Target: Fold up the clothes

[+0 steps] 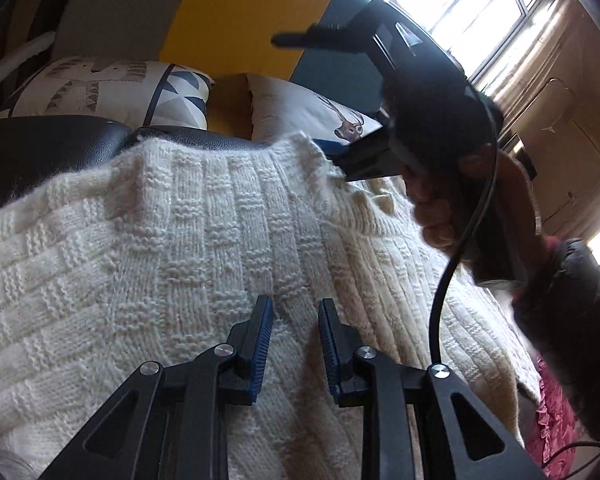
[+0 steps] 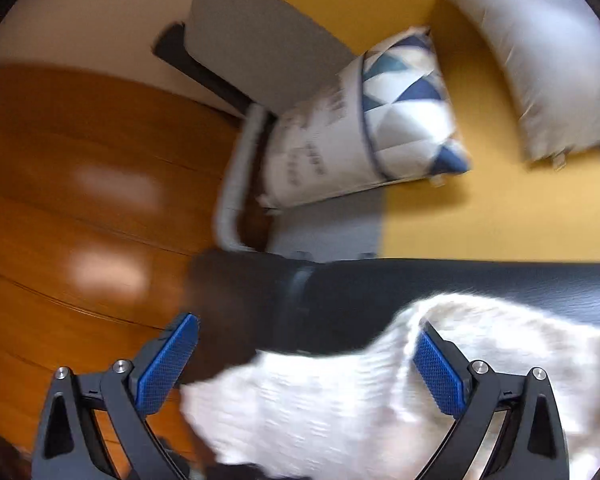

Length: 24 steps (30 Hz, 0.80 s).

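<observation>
A cream knitted sweater (image 1: 180, 240) lies spread over a black leather surface (image 1: 40, 148). My left gripper (image 1: 296, 312) hovers over its middle, jaws narrowly apart with nothing between them. In the left wrist view my right gripper (image 1: 336, 164) is at the sweater's far edge, held by a hand. In the blurred right wrist view, my right gripper (image 2: 308, 340) is wide open over the sweater's edge (image 2: 340, 400), with the black surface (image 2: 460, 284) beyond it.
Patterned cushions (image 1: 100, 88) (image 2: 372, 128) and a white pillow (image 2: 540, 60) lie on a yellow and grey mat (image 2: 500, 208). Wooden floor (image 2: 80, 200) is at the left. A window (image 1: 460, 0) and a dark red cloth (image 1: 552, 420) are at the right.
</observation>
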### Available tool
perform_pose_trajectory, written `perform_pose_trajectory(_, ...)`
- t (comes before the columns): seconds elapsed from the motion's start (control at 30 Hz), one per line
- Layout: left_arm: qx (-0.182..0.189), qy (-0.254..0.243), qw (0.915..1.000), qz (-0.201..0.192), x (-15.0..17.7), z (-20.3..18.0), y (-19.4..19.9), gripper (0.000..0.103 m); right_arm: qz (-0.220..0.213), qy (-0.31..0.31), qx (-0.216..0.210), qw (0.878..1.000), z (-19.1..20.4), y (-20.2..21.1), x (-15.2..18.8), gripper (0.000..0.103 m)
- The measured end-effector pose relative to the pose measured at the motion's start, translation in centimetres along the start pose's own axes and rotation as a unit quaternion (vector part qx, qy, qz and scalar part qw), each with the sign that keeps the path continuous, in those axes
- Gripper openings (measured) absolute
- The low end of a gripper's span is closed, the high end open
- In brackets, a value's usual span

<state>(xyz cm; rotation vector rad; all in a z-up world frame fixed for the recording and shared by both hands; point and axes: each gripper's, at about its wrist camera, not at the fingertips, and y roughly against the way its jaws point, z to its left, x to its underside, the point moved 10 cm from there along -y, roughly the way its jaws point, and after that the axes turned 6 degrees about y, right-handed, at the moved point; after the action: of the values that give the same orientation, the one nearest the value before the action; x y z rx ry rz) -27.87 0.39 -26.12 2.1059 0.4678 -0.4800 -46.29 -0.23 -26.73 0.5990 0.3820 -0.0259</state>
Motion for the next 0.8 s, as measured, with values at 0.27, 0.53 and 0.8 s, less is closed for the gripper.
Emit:
perform_pose_trajectory(0.27, -0.044, -0.008, 0.999, 0.006, -0.1, -0.5, 1.1, 0.024, 0.017, 0.075, 0.106, 0.991, 0.4, 12.9, 7.3, 0.103)
perform_pose_trajectory(0.53, -0.012, -0.024, 0.9996, -0.008, 5.1, -6.2, 7.0, 0.025, -0.021, 0.016, 0.299, 0.954, -7.0, 31.6, 21.7, 0.103)
perform_pose_trajectory(0.8, 0.02, -0.036, 0.9978, 0.053, 15.7, -11.4, 8.1, 0.025, -0.05, -0.052, 0.505, 0.86, -14.4, 42.9, 33.1, 0.103)
